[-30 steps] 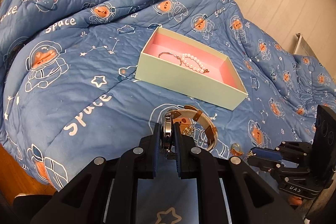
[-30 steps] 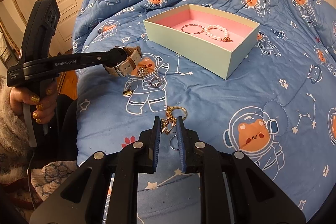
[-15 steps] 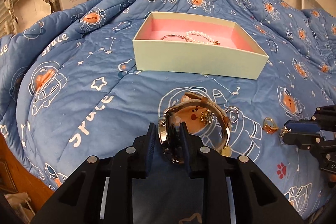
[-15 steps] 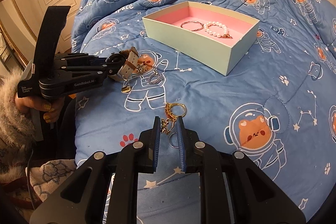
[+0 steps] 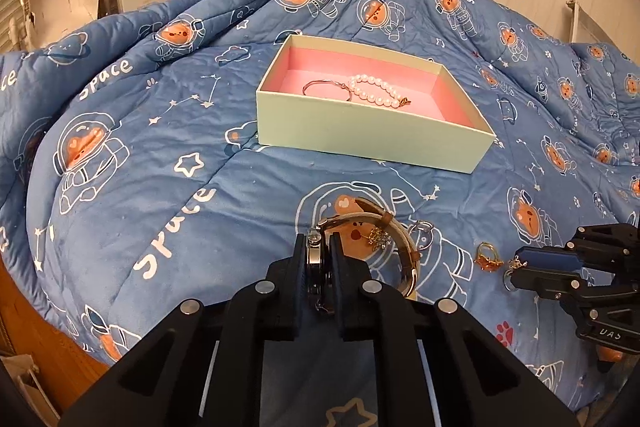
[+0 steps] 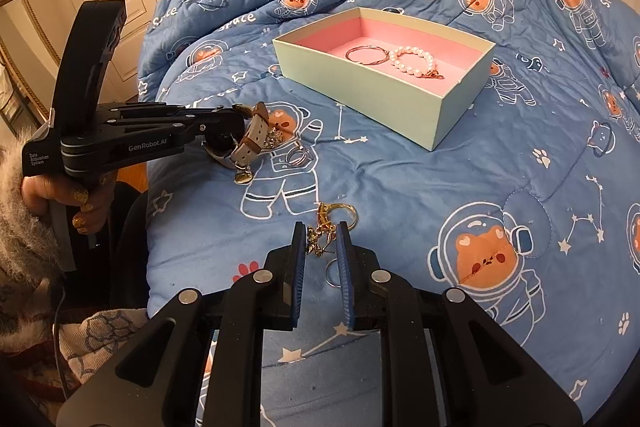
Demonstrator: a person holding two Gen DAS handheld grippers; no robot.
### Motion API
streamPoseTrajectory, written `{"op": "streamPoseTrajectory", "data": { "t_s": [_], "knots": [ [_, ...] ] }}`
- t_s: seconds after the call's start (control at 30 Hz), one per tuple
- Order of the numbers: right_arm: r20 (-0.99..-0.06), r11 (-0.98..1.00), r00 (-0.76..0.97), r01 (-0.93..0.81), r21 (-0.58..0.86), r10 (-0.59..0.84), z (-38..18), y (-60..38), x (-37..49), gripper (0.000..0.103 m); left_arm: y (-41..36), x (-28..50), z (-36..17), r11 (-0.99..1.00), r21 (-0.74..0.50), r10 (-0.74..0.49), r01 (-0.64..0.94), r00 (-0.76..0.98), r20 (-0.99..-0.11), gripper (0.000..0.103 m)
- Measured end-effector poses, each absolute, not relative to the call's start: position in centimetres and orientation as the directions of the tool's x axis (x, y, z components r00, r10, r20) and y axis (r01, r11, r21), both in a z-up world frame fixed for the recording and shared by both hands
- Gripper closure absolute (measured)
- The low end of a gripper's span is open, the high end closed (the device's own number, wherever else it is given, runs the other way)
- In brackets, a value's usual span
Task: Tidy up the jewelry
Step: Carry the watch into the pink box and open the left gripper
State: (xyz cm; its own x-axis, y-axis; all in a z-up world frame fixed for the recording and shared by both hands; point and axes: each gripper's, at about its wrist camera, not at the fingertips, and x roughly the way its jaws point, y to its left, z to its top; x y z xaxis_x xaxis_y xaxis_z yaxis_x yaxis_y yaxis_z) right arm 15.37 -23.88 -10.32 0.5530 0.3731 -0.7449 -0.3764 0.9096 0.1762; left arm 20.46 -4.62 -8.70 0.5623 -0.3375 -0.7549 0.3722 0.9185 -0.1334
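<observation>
The left gripper [image 5: 319, 254] had just been closing, its jaws pinched on the watch [image 5: 362, 249] case while the strap looped out to the right above the quilt [image 5: 168, 163]. The right gripper [image 6: 322, 247] was nearly closed on a gold charm [image 6: 320, 237] near the quilt's front edge. The box [image 5: 372, 143] sat well apart, farther back, its near wall facing both tools; a bangle [image 5: 326, 89] and pearl bracelet [image 5: 374, 93] lay inside. Bare quilt stretched between watch and box.
</observation>
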Motion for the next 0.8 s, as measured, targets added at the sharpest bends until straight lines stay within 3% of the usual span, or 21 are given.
{"op": "streamPoseTrajectory", "data": {
  "t_s": [0.43,0.8],
  "knots": [
    [-0.701,0.896,0.589,-0.410,0.169,0.402,-7.9,-23.2,16.2,0.087,-4.8,19.8,-5.1,0.901,-0.185,-0.407,0.393,0.614,-0.676,0.092],
    [-0.632,0.900,0.671,-0.424,0.101,0.388,-4.2,-22.9,20.8,0.087,-6.6,24.1,-2.8,0.910,-0.129,-0.377,0.395,0.655,-0.655,0.092]
  ]
}}
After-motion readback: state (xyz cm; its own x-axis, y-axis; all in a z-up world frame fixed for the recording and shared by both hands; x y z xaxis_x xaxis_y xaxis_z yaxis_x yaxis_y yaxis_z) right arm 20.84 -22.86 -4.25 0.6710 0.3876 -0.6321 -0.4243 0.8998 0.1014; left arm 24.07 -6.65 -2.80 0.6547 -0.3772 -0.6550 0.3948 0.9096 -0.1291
